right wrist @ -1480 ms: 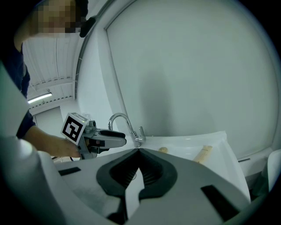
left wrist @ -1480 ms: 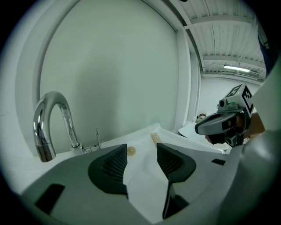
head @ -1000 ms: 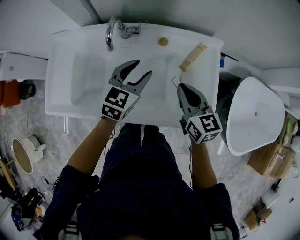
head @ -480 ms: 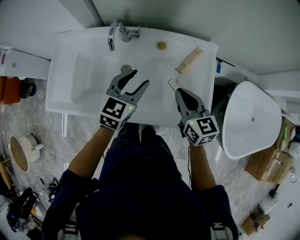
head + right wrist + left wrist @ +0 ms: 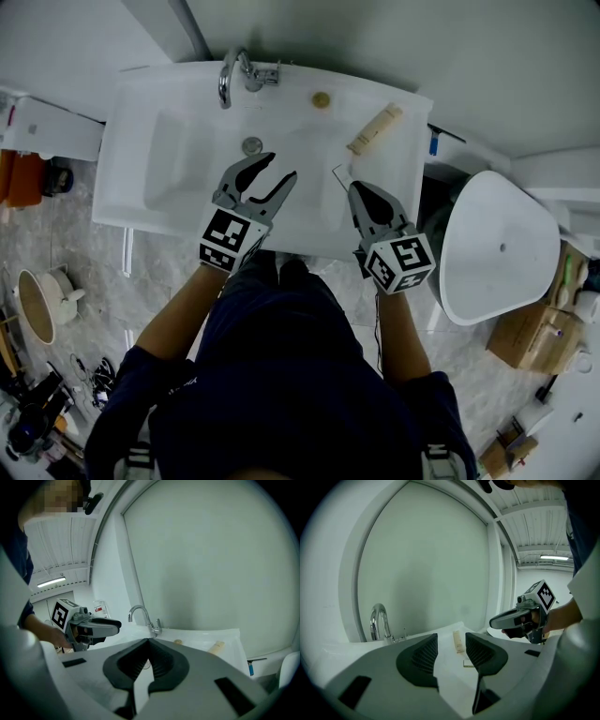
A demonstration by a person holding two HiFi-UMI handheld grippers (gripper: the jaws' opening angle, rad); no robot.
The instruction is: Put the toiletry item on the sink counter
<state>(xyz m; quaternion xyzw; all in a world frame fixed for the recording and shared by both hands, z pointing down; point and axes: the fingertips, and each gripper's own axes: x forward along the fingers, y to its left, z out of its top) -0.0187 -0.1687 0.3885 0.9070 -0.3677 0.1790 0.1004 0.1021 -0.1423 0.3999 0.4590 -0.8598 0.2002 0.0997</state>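
My left gripper hangs over the basin of the sink, near the front edge. Its jaws stand wide apart and have just been closing a little. Nothing is between them: the left gripper view shows only the white sink surface in the gap.

My right gripper hangs over the right part of the sink, near the front edge. Its jaws are closed tip to tip and grip nothing.

The toiletry tube lies flat on the sink counter at the back right corner, well apart from both grippers.
- Shape: slim and oblong.
- Colour: pale beige.
- Position: slanted, with one end toward the back right corner and the other toward the basin.
- The left gripper view shows it through the jaw gap; the right gripper view shows it at the far right.

A small round tan piece rests at the back edge, between the faucet and the tube. The drain lies in the basin, just beyond my left jaws.
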